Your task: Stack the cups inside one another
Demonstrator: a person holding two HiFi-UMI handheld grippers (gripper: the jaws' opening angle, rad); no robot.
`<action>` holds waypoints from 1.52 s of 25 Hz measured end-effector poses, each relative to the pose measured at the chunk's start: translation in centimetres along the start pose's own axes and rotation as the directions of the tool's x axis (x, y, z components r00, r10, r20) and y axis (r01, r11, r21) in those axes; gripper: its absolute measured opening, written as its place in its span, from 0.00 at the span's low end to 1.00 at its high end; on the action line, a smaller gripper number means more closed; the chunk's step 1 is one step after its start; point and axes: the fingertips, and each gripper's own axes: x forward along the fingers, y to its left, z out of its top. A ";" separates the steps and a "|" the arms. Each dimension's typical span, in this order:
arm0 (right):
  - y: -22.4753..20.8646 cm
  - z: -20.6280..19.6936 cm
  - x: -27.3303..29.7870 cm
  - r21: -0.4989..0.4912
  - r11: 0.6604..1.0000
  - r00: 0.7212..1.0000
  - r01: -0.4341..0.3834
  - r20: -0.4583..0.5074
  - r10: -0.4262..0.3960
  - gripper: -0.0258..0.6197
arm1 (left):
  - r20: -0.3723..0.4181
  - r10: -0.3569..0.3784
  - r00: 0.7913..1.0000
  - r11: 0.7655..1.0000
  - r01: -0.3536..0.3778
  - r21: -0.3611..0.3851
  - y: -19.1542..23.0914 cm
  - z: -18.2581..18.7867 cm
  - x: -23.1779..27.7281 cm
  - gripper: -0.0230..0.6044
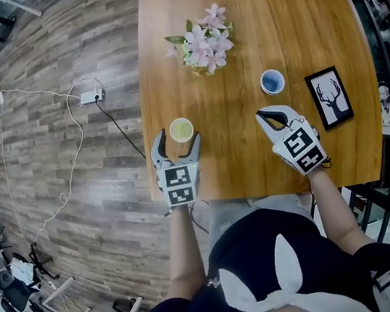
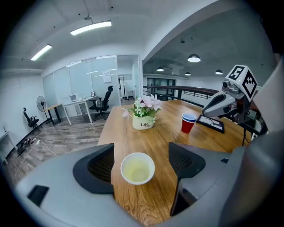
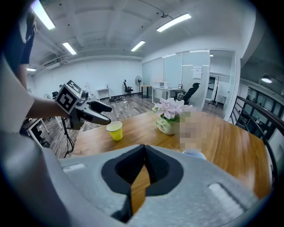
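A yellow cup (image 1: pixel 181 129) stands upright near the left front of the wooden table (image 1: pixel 255 164). My left gripper (image 1: pixel 176 146) is open, one jaw on each side of the cup and neither touching it; the left gripper view shows the yellow cup (image 2: pixel 138 168) with gaps on both sides. A red cup with a blue inside (image 1: pixel 272 82) stands upright further right. My right gripper (image 1: pixel 270 114) is shut and empty, its tip just short of that cup. In the right gripper view only the cup's rim (image 3: pixel 194 154) peeks over the shut jaws.
A pot of pink flowers (image 1: pixel 204 43) stands at the table's far middle. A framed deer picture (image 1: pixel 330 98) lies right of the red cup. The table's left edge is close to the yellow cup. A power strip with cable (image 1: pixel 90 97) lies on the floor.
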 end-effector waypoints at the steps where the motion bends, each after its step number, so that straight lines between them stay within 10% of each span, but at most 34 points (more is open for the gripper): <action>1: 0.2 0.0 0.2 -0.004 1.000 1.000 -0.001 -0.005 0.001 0.04 | -0.008 -0.008 1.000 1.000 0.008 -0.004 0.1 -0.4 0.4 0.64; 38: 5.2 1.0 3.9 -0.186 0.978 0.992 -0.090 -0.105 0.071 0.04 | -0.168 -0.146 0.975 0.989 0.137 -0.065 0.9 -6.4 5.3 0.64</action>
